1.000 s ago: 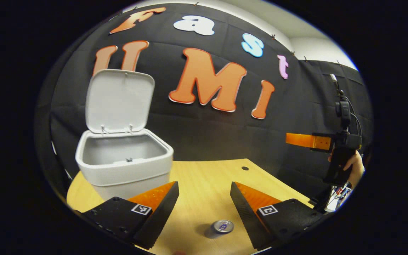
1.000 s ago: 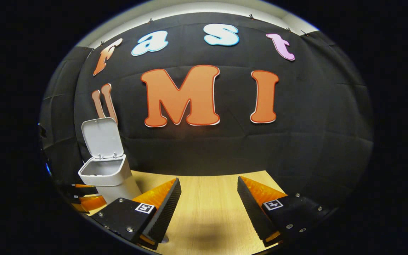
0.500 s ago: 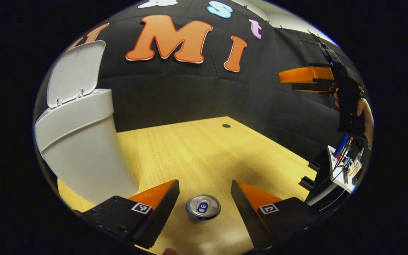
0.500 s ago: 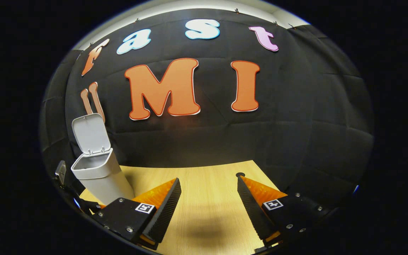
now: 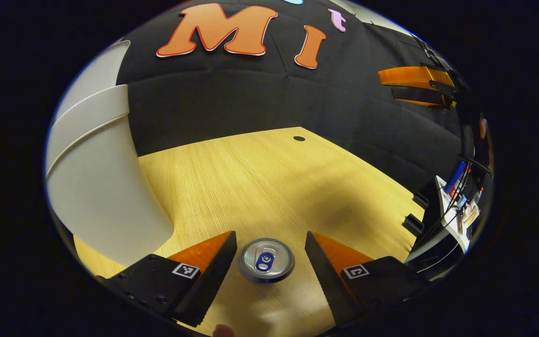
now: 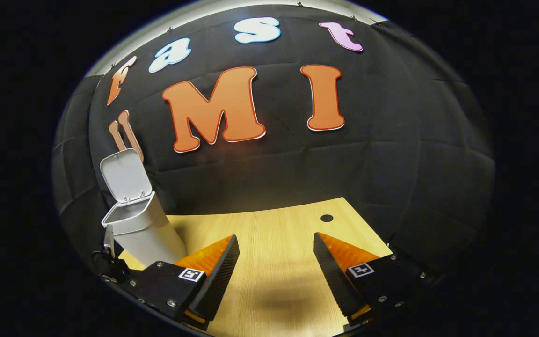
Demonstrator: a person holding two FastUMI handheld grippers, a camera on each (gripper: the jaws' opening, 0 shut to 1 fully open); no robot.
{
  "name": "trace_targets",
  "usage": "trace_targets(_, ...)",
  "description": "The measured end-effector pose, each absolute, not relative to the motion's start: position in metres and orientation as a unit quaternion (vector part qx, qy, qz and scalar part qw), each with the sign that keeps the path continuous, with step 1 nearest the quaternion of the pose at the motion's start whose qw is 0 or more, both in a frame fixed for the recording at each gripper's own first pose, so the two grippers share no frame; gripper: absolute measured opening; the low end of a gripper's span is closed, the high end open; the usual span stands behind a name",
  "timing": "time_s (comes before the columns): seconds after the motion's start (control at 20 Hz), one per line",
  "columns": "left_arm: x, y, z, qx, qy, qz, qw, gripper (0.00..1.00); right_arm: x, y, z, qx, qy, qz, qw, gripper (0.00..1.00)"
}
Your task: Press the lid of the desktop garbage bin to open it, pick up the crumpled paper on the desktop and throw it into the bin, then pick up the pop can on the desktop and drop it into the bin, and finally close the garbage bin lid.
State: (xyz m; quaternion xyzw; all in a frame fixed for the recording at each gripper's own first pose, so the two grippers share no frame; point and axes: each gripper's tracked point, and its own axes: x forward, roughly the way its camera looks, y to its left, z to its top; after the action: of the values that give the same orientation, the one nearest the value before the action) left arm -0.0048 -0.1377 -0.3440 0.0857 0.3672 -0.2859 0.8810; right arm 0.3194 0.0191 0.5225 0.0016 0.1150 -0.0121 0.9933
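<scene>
Since a second ago the left gripper [image 5: 266,248] has dropped from bin height toward the desk [image 5: 260,178]; the can [image 5: 266,260], then small at 6 o'clock, now sits large between its fingers. The bin [image 5: 96,182] has slid to 9 o'clock of the left gripper view.

Left jaws stand wide, one finger on each side of the can, neither touching it as far as I can tell. The can is upright on the desk, top toward the camera. This straddle from above reads as the set-up for a side squeeze on the can's wall.

Right gripper [image 6: 276,262] hovers over bare desk, jaws wide, holding nothing; likely parked out of the way. It also appears at 2 o'clock in the left gripper view.

In the right gripper view the bin [image 6: 143,224] stands at 9 o'clock with its lid [image 6: 122,175] tipped up, so the drop path is open. I spot no crumpled paper on the desk; probably already binned.

Judgement: the can pick-up is in hand. Next comes closing squarely; a round, thin wall may slip or dent.
</scene>
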Motion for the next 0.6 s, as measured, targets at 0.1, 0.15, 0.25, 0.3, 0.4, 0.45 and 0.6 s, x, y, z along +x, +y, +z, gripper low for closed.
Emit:
trace_targets(0.1, -0.004, -0.138, -0.352, 0.084, 0.374, -0.284, 0.879, 0.95, 0.319, 0.021, 0.521, 0.001, 0.115, -0.009, 0.993, 0.95)
trace_targets(0.15, -0.003, -0.137, -0.356, 0.083, 0.378, -0.282, 0.878, 0.95, 0.32, 0.022, 0.521, 0.001, 0.117, -0.01, 0.993, 0.95)
trace_targets(0.25, -0.002, -0.135, -0.367, 0.084, 0.385, -0.278, 0.876, 0.95, 0.322, 0.018, 0.521, 0.001, 0.116, -0.019, 0.993, 0.96)
trace_targets(0.3, -0.003, -0.134, -0.372, 0.082, 0.391, -0.276, 0.875, 0.95, 0.322, 0.017, 0.522, -0.001, 0.115, -0.021, 0.993, 0.95)
trace_targets(0.4, -0.003, -0.133, -0.382, 0.079, 0.4, -0.272, 0.872, 0.95, 0.322, 0.019, 0.521, -0.002, 0.116, -0.02, 0.993, 0.96)
trace_targets(0.45, -0.004, -0.133, -0.385, 0.078, 0.404, -0.271, 0.87, 0.95, 0.321, 0.018, 0.52, -0.002, 0.12, -0.025, 0.992, 0.95)
trace_targets(0.6, -0.002, -0.134, -0.391, 0.077, 0.403, -0.273, 0.87, 0.95, 0.323, -0.001, 0.518, -0.02, 0.116, -0.074, 0.99, 0.95)
